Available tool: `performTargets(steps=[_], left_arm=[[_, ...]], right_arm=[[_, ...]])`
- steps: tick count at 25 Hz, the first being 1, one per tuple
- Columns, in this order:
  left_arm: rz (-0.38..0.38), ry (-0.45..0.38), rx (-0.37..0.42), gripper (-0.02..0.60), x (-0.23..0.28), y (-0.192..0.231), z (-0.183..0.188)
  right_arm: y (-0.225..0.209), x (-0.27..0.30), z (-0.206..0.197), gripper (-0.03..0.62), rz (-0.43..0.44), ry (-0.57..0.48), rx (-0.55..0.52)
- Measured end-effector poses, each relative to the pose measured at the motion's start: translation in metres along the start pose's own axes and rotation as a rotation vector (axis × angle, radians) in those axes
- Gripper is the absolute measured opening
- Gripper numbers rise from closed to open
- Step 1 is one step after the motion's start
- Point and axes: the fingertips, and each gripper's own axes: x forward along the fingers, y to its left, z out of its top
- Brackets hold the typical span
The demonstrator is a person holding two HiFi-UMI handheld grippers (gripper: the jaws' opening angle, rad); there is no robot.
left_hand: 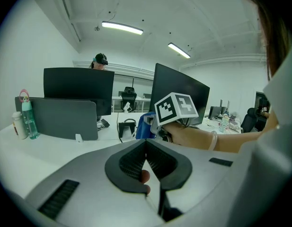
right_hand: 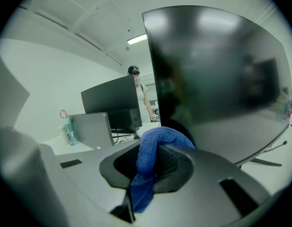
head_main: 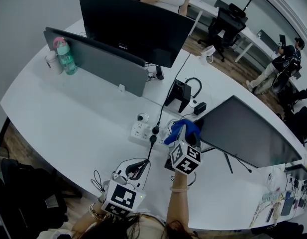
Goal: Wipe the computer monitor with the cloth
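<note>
- Blue cloth — clamped between the right gripper's jaws, bunched forward as a wiping pad.
- Monitor stands just ahead; contact unclear.
- Left gripper — jaws together, empty, held back, likely to stay clear.

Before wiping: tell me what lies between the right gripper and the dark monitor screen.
Only the blue fabric cloth clamped in the right gripper, bulging toward the dark monitor screen; the right gripper view shows it.

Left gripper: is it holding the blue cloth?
No, the left gripper is shut on nothing; the blue cloth sits clamped in the right gripper.
</note>
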Motion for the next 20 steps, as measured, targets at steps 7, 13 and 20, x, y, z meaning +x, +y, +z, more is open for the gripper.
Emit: performTargets(steps=[7, 13, 20], left_arm=[[-0.003, 0.025, 0.020, 0.009, 0.000, 0.000, -0.002], [0.016, 0.039, 0.052, 0.009, -0.001, 0.005, -0.003], [0.008, 0.040, 0.056, 0.009, -0.001, 0.004, -0.004]], right_arm=[[0.003, -0.007, 0.017, 0.063, -0.006, -0.034, -0.020], [0.005, -0.012, 0.027, 0.063, -0.008, -0.059, -0.028], [0.005, -0.016, 0.036, 0.063, -0.008, -0.068, -0.012]])
